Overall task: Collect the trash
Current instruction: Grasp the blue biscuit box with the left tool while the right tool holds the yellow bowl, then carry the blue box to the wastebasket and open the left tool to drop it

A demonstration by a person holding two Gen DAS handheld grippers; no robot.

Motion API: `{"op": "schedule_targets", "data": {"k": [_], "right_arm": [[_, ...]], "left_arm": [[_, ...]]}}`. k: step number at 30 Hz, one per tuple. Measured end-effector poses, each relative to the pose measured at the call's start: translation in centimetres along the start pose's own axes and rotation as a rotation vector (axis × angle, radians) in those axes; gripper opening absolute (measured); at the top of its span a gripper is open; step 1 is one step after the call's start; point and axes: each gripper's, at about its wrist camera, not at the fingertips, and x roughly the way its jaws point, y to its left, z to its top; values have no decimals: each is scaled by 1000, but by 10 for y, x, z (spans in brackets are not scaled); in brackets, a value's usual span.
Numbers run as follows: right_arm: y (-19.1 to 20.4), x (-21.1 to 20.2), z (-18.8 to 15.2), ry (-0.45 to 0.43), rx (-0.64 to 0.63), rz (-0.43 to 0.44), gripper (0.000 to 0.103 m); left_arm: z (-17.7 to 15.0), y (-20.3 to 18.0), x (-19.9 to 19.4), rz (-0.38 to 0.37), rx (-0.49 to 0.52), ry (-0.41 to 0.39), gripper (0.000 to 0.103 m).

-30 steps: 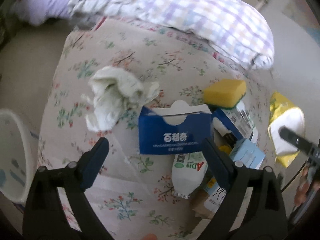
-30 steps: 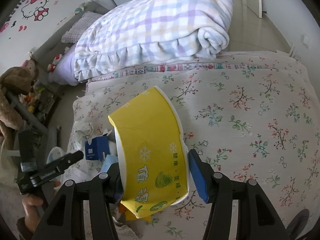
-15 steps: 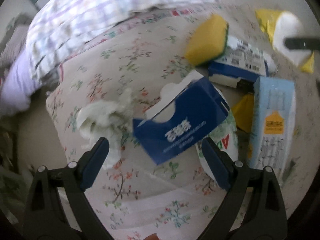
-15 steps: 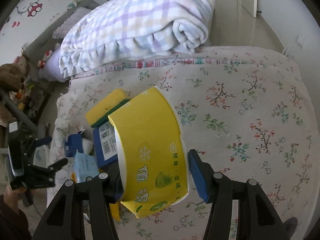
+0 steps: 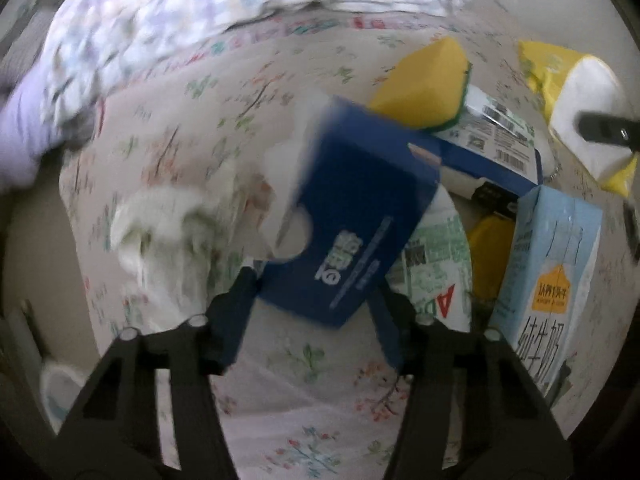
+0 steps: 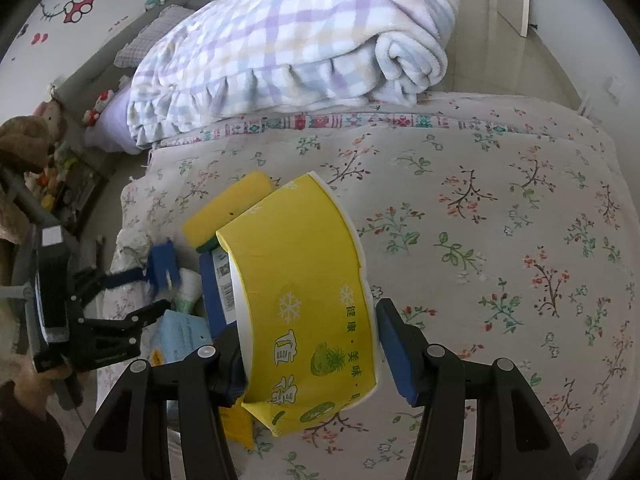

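On the floral bedsheet (image 6: pixel 500 216), near its left edge in the right wrist view, a heap of trash is seen: a dark blue carton (image 5: pixel 352 224), a crumpled white tissue (image 5: pixel 160 232), a yellow sponge with a green underside (image 5: pixel 424 80), a pale blue milk carton (image 5: pixel 556 272), a green-printed white pouch (image 5: pixel 436 264) and a flat blue-and-white box with barcodes (image 5: pixel 492 136). The left gripper (image 5: pixel 316 300) is pointed steeply down over the heap; its jaws have just been closing, and the dark blue carton is now caught between the two blue pads, tilted with one corner raised. Contact is seen at the lower corners of the carton, though the left wrist view is blurred, so the firmness of the grip cannot be judged. The tissue is seen just beside the left pad, apart from it. The right gripper (image 6: pixel 308 340) is closed on a yellow paper cup (image 6: pixel 304 280) printed with green characters and a pineapple; the cup is squeezed between the pads, its white rim pointed away from the camera. This cup is held above the sheet, just beside the heap. A folded plaid blanket (image 6: pixel 296 40) is noted at the head of the bed, with a lilac pillow (image 6: pixel 108 124) and plush toys (image 6: pixel 24 144) to its left. A person's hand (image 6: pixel 36 368) is seen behind the left gripper.
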Motion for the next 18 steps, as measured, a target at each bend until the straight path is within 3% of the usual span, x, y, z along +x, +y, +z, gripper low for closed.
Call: {"op": "schedule_targets", "data": {"k": [6,10,11,12,18], "right_arm": [[16,-10,-4,-17,-23,21,58],[32,-17,-7,-31,-41,41,58],[36,-19,-7,-35,-46,47,58],[42,-21,-8,-39,-53,55,58],[77,-24,-14,-43,-89,96,58]], "left_arm": [[-27,10,-17,-52,-168,-36,54],[-36,15,-34,-33,-243,-27,52],[-40,17,-41,-30,-260,-27,49],[-44,18,-46,-31,-273,-25,28],[-75,40,-69,-36,-385,-36,17]]}}
